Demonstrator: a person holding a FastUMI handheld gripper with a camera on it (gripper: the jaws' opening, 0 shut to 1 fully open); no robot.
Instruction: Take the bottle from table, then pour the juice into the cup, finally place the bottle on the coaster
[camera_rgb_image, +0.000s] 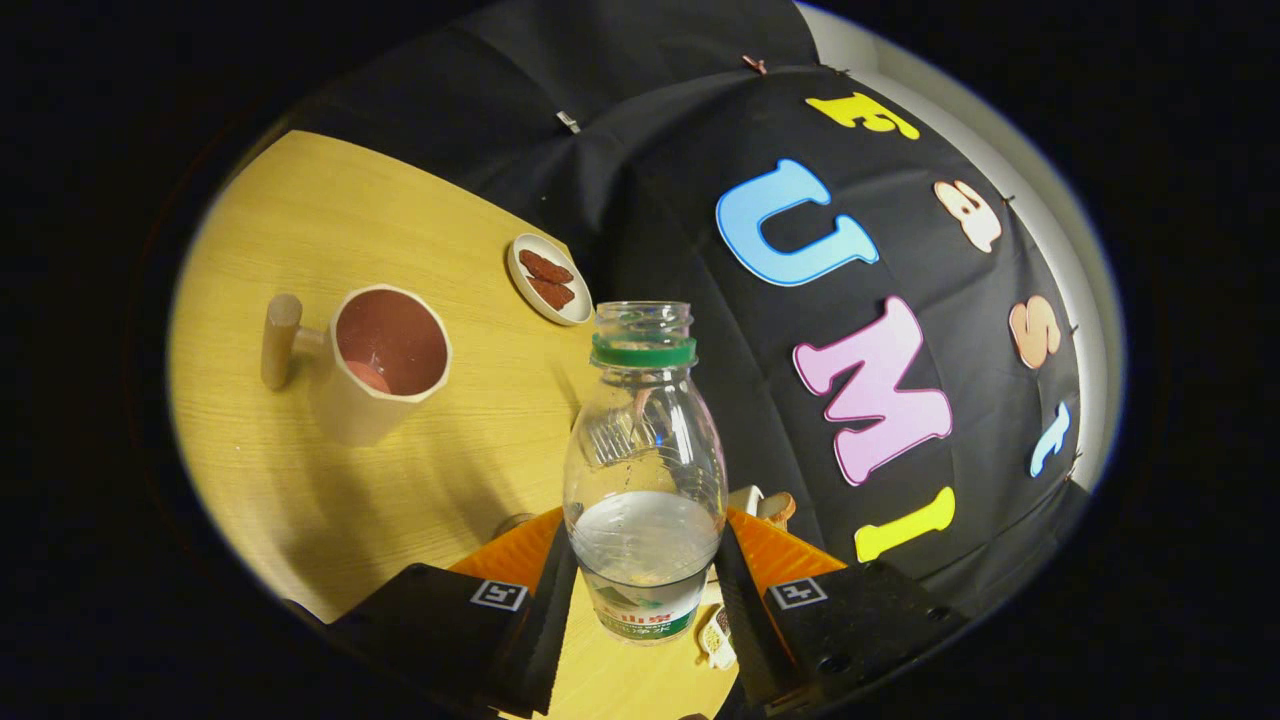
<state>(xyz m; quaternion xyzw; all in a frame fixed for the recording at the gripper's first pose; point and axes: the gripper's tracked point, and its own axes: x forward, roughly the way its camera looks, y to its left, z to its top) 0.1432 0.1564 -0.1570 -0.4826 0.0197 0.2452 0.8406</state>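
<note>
A clear plastic bottle with a green neck ring and no cap stands between my fingers, clear liquid filling its lower part. My gripper is shut on the bottle's lower body, with the black pads pressing on both sides. A beige cup with a dark red inside and a wooden peg handle sits on the wooden table, beyond the fingers and off to the left, mouth open toward me. The whole scene appears rolled, with the table slanting.
A small white dish with two reddish-brown pieces lies past the cup, near the black cloth wall. Some small pale and brown items peek out just behind the bottle on the right. Another small item lies under the right finger.
</note>
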